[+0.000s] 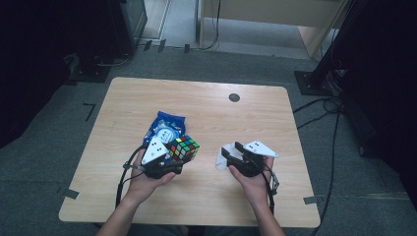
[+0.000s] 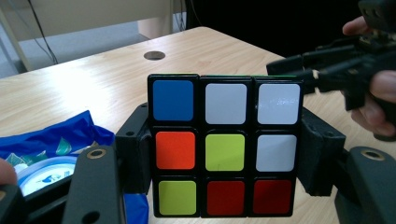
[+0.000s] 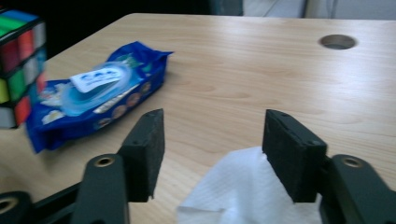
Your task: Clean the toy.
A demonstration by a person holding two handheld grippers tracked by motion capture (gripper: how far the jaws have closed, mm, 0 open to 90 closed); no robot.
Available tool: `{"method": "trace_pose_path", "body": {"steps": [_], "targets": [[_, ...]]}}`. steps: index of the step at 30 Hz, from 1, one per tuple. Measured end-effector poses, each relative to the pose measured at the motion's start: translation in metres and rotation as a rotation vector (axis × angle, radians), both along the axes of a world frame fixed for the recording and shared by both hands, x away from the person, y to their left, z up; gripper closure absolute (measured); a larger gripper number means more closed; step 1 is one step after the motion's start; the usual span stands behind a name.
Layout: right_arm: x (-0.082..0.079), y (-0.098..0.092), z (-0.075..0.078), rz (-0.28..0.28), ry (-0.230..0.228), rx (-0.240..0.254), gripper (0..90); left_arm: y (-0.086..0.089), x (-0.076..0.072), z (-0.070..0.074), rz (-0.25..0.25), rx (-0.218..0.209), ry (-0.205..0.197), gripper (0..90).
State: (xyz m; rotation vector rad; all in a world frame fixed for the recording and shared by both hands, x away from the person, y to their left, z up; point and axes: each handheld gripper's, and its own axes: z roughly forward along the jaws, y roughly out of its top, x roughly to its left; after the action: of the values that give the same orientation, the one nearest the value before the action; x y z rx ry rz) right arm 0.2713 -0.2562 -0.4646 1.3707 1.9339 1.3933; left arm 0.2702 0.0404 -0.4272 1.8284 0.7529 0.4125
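Note:
A scrambled colour cube [image 1: 186, 145] is held a little above the wooden table [image 1: 206, 103], left of centre. My left gripper [image 1: 182, 151] is shut on it, its black pads pressing the cube's [image 2: 225, 144] two sides. In the left gripper view the face towards the camera shows blue, white, orange, yellow and red squares. My right gripper [image 1: 231, 150] is open at the right, low over a white tissue [image 1: 221, 160]. In the right gripper view the tissue [image 3: 243, 191] lies on the table below and between the wide-apart jaws, and neither pad presses on it.
A blue pack of wet wipes [image 1: 164, 127] lies flat just behind the cube, label up. A round cable hole [image 1: 234, 97] sits near the table's far edge. Black stands and cables surround the table on the grey floor.

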Motion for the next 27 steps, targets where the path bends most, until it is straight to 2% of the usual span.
{"method": "trace_pose_path", "body": {"steps": [9, 13, 18, 27], "targets": [[-0.013, 0.047, -0.005, 0.205, 0.013, 0.075, 30.8, 0.002, 0.008, 0.003, 0.055, -0.051, 0.024, 34.0], [-0.021, 0.067, -0.001, 0.249, -0.007, 0.111, 30.3, -0.001, 0.007, 0.003, 0.057, -0.052, 0.025, 34.0], [-0.027, 0.080, 0.005, 0.269, -0.023, 0.169, 30.0, -0.007, 0.005, 0.002, 0.052, -0.051, 0.026, 34.0], [-0.027, 0.084, 0.004, 0.207, -0.037, 0.223, 31.2, -0.015, 0.000, 0.002, 0.049, -0.073, 0.023, 34.0]]}}
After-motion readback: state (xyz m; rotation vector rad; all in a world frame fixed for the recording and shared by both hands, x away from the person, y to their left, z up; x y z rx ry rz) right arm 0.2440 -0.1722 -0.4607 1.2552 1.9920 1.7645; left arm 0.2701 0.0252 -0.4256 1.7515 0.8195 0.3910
